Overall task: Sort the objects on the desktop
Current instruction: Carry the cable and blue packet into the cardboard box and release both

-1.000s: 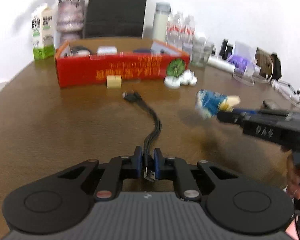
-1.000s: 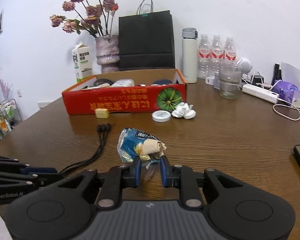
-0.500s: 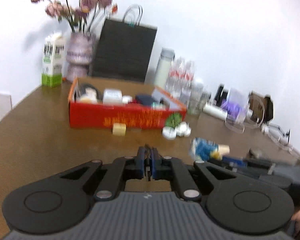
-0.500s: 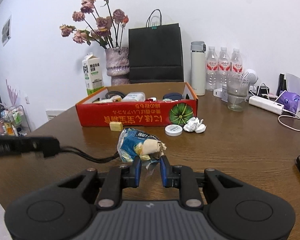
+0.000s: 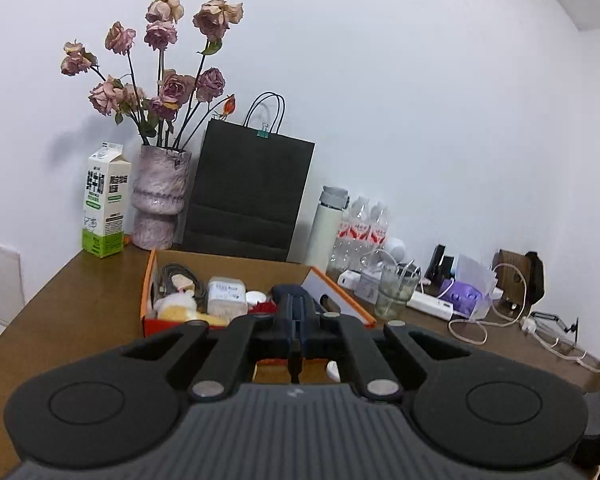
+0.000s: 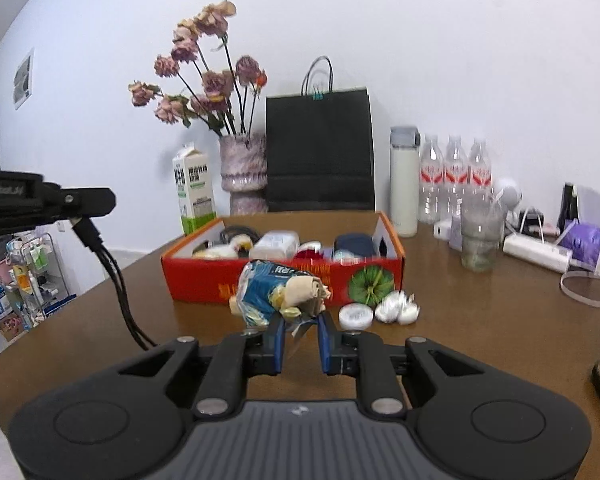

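Cable [image 6: 112,276] and wrapper [image 6: 276,294] gripped aloft

Bare brown table [image 6: 480,320] lies open right of the red box [image 6: 268,276]. In front of the box's wall, a white round lid [image 6: 355,317] and crumpled foil [image 6: 396,307] block the way. A glass [image 6: 478,240], bottles [image 6: 454,172] and white cable [image 6: 586,286] crowd the right.
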### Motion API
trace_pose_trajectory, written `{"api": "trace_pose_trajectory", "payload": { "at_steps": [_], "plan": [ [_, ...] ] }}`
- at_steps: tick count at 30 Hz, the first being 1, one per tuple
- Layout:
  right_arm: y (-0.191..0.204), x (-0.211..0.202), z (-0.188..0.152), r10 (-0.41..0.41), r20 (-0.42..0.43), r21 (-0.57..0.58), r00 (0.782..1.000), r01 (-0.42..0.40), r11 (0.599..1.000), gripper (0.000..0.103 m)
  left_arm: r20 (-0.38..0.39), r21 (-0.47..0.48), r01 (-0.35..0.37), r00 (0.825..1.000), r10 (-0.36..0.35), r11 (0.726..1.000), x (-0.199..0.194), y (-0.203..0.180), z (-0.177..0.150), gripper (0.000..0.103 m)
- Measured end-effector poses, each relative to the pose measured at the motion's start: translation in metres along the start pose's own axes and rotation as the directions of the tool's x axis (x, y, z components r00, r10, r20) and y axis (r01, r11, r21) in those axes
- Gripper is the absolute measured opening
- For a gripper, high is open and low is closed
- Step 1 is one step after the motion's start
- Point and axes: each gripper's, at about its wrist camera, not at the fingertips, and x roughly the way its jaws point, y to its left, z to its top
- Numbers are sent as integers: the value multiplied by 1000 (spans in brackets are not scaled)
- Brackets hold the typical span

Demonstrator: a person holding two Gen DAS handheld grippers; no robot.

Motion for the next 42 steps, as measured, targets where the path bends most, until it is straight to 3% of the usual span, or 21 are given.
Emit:
{"api": "trace_pose_trajectory", "payload": {
  "at_steps": [7, 22, 27, 35, 39, 42],
  "plan": [
    [-2, 11, 16, 14, 28, 13, 1000, -14, 1000, 16, 9, -31, 9, 1000, -9, 999, 13, 8, 13, 4],
    [-21, 80, 80, 17, 29, -4, 999, -17, 1000, 16, 115, 59, 12, 993, -19, 998, 68, -5, 102, 4],
    [-32, 115, 94, -3, -12, -10, 1000, 3, 1000, 16, 110, 69, -52, 993, 44, 996, 108, -1, 112, 4],
    [-49, 188, 115, -59, -81, -6, 995, 59, 998, 15, 64, 24, -133, 989, 131, 991, 207, 34, 137, 4],
    [-52, 217, 112, -85, -111, -18, 990, 84, 996, 16, 98, -40, -151, 983, 154, 988, 238, 51, 114, 4],
    [-54, 241, 97, -91, -172, -31, 981, 87, 996, 15, -29, -52, -166, 986, 164, 985, 264, 67, 70, 4]
  ]
}}
